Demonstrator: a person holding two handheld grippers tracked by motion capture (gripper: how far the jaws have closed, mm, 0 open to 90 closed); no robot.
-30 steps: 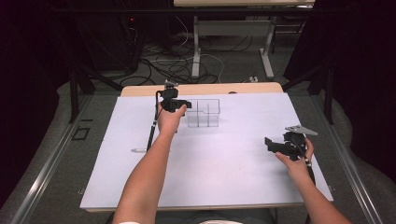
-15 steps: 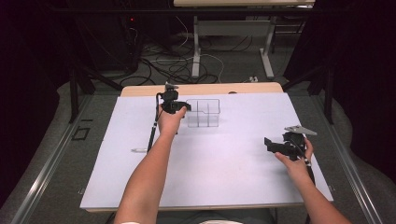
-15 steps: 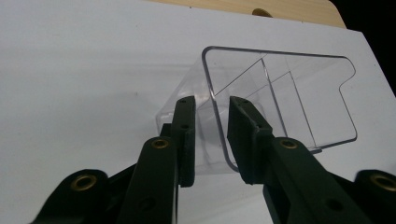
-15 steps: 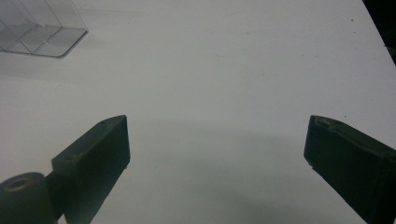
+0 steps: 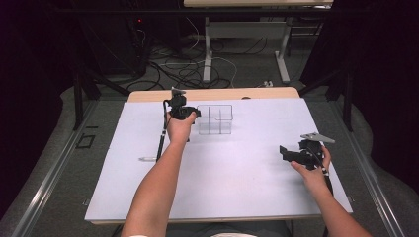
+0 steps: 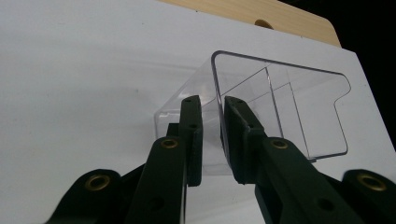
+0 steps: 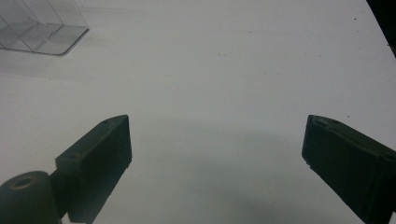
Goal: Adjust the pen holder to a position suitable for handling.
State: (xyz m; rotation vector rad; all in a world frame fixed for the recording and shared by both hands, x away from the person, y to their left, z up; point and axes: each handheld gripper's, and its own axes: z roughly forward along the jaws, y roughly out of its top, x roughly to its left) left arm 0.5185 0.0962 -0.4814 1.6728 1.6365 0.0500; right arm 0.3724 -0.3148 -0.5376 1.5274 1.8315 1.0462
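Clear organizer (image 6: 280,107) wall pinched by left tongs (image 6: 212,140) (right tongs (image 7: 215,154) wide).

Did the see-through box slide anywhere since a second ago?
No. The clear plastic organizer box sits at the same spot near the table's wooden far edge, with the left gripper, jaws just closing, on its wall.

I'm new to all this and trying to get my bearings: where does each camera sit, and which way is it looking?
High view: above the person's side, looking forward and down on the table; both forearms, left gripper and right gripper show.
Left gripper view: rides the left gripper, jaws closing on the clear box wall.
Right gripper view: rides the right gripper, jaws open over bare table.
All three share the clear box.
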